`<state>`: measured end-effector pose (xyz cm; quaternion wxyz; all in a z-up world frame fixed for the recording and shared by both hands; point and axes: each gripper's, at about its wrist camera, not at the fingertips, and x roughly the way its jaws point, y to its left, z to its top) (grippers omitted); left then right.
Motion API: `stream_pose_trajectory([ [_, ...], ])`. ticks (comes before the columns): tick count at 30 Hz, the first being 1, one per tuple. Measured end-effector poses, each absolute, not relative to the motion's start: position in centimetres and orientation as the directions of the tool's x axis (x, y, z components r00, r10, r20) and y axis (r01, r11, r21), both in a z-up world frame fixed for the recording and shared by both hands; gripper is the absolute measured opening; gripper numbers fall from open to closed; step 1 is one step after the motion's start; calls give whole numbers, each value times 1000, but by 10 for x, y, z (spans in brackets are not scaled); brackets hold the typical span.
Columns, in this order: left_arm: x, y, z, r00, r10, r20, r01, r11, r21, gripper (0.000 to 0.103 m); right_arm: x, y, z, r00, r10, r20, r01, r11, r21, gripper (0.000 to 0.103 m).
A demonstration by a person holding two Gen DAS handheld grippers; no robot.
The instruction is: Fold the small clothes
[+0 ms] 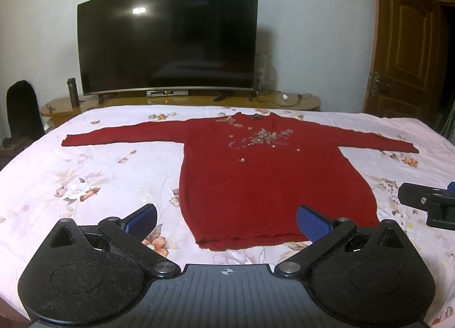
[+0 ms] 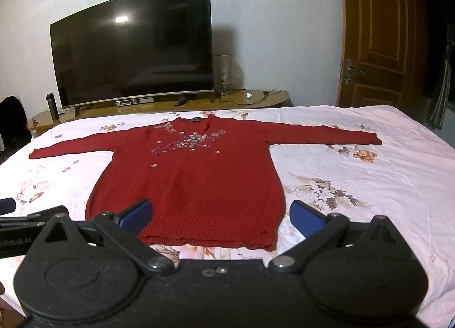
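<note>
A dark red knitted sweater (image 1: 264, 180) with beaded decoration on the chest lies flat on the bed, both sleeves spread out sideways, hem toward me. It also shows in the right wrist view (image 2: 193, 186). My left gripper (image 1: 226, 218) is open and empty, hovering near the hem's left part. My right gripper (image 2: 220, 214) is open and empty, hovering over the hem. The right gripper's body shows at the right edge of the left wrist view (image 1: 432, 205). The left gripper's body shows at the left edge of the right wrist view (image 2: 25, 222).
The bed has a pale pink floral sheet (image 1: 85, 180). Behind it stands a wooden TV bench (image 1: 182, 99) with a large curved TV (image 1: 167, 41) and a dark flask (image 1: 73, 92). A wooden door (image 2: 378, 38) is at the right.
</note>
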<state>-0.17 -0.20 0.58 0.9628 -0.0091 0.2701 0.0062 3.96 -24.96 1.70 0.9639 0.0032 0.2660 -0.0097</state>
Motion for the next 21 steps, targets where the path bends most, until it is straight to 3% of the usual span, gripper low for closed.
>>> stream_pose_trajectory([
  [21, -1, -2, 3, 855, 5, -518, -16, 1000, -18, 103, 35, -248, 18, 859, -14, -512, 17, 1000, 1, 103],
])
